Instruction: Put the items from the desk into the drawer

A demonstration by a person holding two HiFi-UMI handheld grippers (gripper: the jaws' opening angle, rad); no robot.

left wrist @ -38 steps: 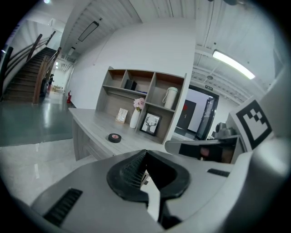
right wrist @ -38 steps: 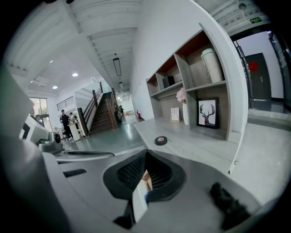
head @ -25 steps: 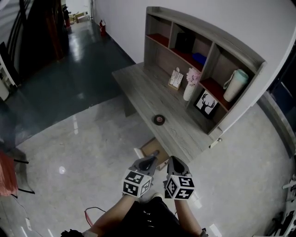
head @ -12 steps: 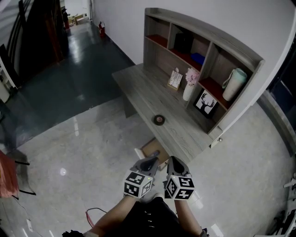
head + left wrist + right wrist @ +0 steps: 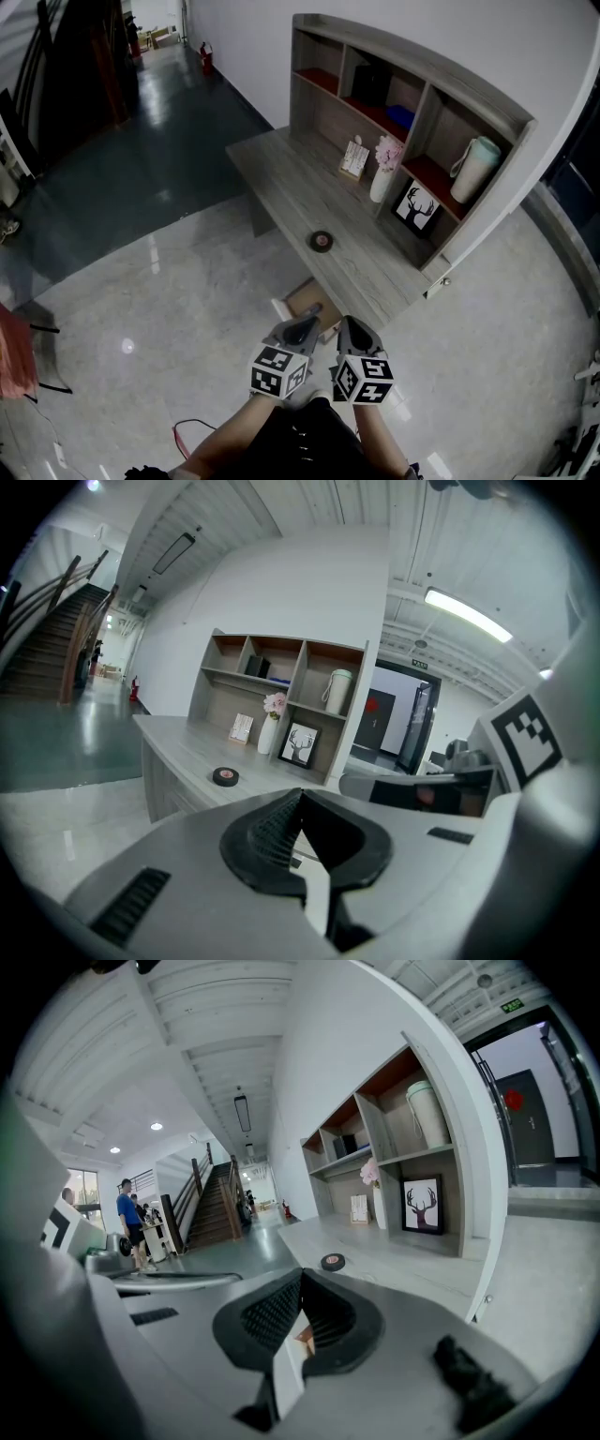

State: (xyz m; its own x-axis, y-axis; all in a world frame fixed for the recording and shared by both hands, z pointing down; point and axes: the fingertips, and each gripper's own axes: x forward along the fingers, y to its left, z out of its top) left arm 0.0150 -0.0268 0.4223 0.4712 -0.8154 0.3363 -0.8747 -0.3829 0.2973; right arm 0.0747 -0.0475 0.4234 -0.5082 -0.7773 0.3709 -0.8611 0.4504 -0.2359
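Both sets of fingers are pressed together, empty; left gripper (image 5: pixel 315 308) and right gripper (image 5: pixel 347 321) sit side by side near the desk (image 5: pixel 281 169). Tape roll (image 5: pixel 322 241) lies mid-desk, well apart.

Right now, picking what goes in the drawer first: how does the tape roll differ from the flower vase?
The tape roll is dark and low; the vase is white and tall. The tape roll lies flat; the vase stands upright, holding pink flowers. The tape roll sits mid-desk; the vase stands back by the shelf unit. Both rest on the desk.
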